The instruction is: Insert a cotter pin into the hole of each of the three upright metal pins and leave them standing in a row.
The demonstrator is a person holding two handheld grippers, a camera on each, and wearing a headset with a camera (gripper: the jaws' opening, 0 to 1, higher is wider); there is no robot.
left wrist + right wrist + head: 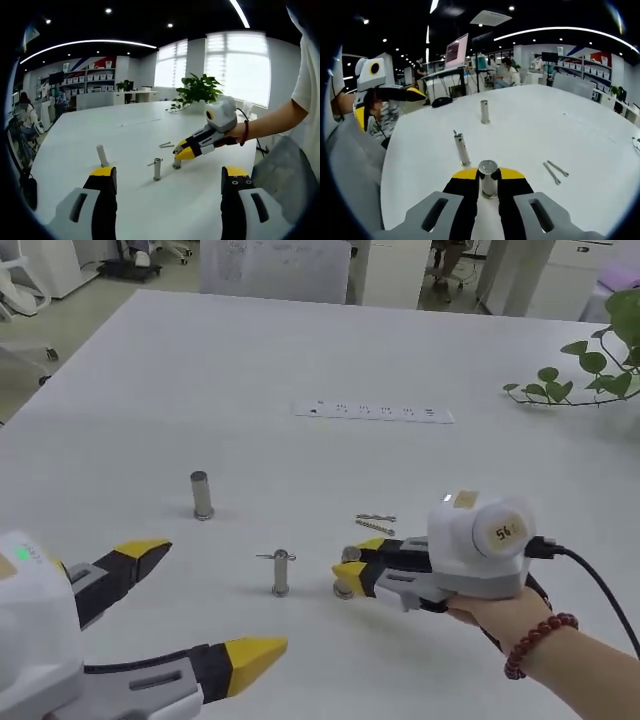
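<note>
Pins of grey metal, three in all, stand upright in a rough row on the white worktop (420, 330), long axes vertical. The left pin (201, 495) stands alone, well apart from the others. The middle pin (281, 573) carries a cotter pin (270, 556) through its top. That cotter pin lies level, crosswise to the shaft, and juts mostly leftward in the head view.

The right tongs (352, 568) are clamped on the right pin (343, 590), yellow tips on either side of its shaft. The right gripper view shows this pin (488, 177) vertical between the closed jaws, its round top clear. In the head view the tips hide its mid-shaft, so any hole there cannot be made out.

Two loose cotter pins (376, 523) lie flat just behind the right tongs, pointing roughly left to right.

The left tongs (205, 598) hang spread wide and empty near the person. The frame's lower edge cuts off their body.

A power strip (375, 411) lies farther back, and a plant (600, 360) is at the far right.
</note>
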